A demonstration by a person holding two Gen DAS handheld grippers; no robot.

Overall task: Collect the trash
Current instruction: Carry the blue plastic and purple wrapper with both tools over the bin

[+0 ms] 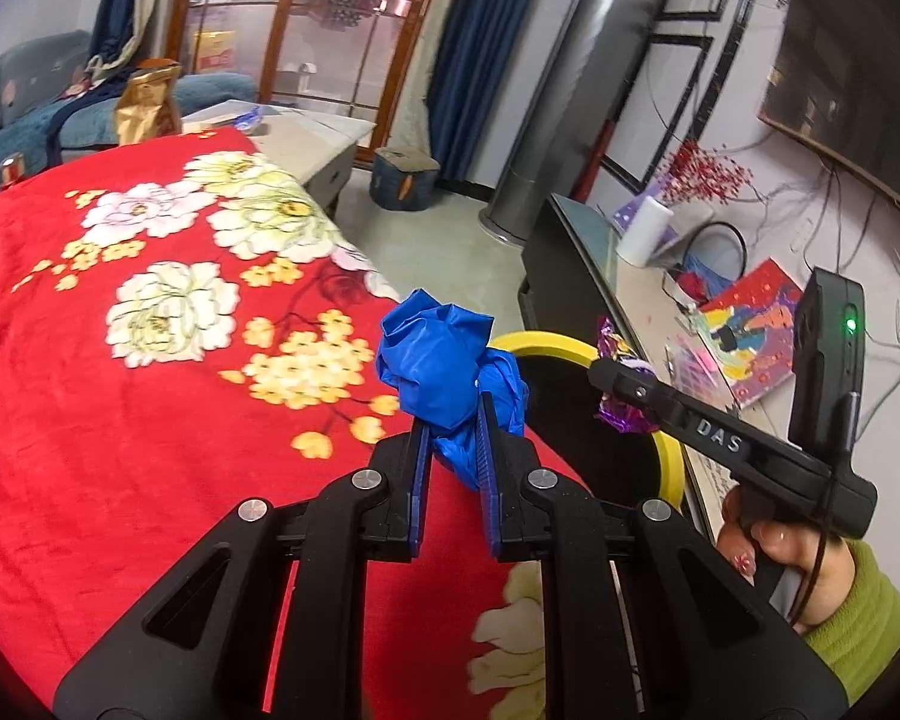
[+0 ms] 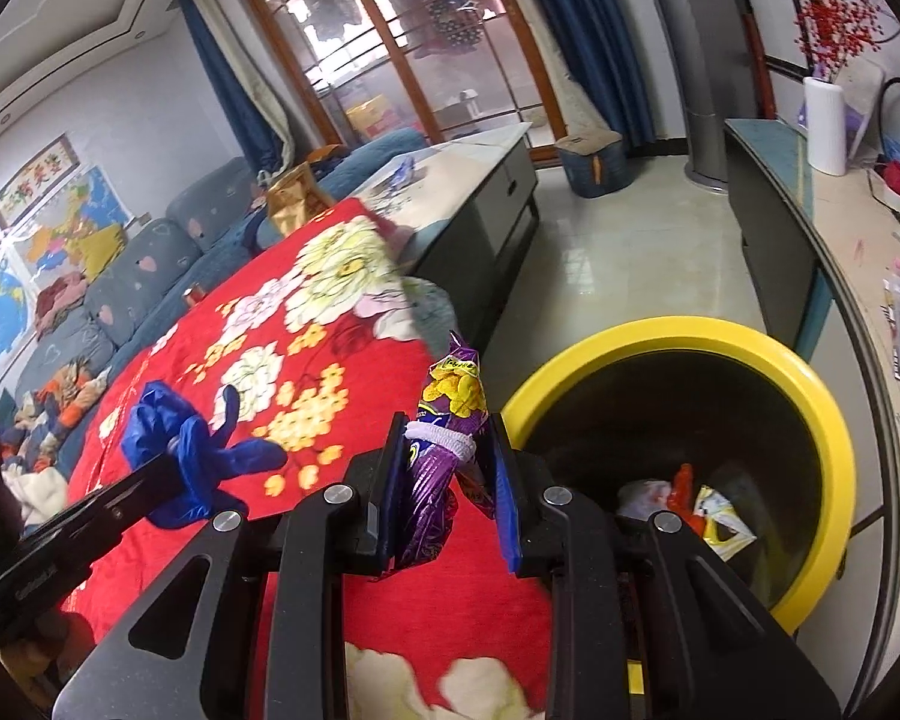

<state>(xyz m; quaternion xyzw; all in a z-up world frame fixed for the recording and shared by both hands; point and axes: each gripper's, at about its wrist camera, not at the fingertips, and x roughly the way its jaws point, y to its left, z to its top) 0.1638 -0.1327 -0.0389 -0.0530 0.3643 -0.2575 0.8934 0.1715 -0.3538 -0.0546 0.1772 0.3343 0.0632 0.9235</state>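
Observation:
My left gripper [image 1: 455,420] is shut on a crumpled blue glove [image 1: 438,366] and holds it above the edge of the red flowered cloth [image 1: 120,420]; the glove also shows in the right wrist view [image 2: 192,462]. My right gripper [image 2: 447,438] is shut on a purple snack wrapper [image 2: 444,438] tied with a white band, held beside the rim of the yellow-rimmed black trash bin [image 2: 810,396]. The bin [image 1: 546,341] holds several wrappers. In the left wrist view the right gripper [image 1: 615,375] hangs over the bin with the wrapper [image 1: 621,414].
A gold bag [image 1: 147,105] and a small can [image 1: 11,171] stand at the cloth's far end. A grey coffee table [image 2: 486,180] lies beyond it, a sofa [image 2: 150,276] on the left. A long side counter [image 2: 810,222] with a white roll and clutter runs on the right.

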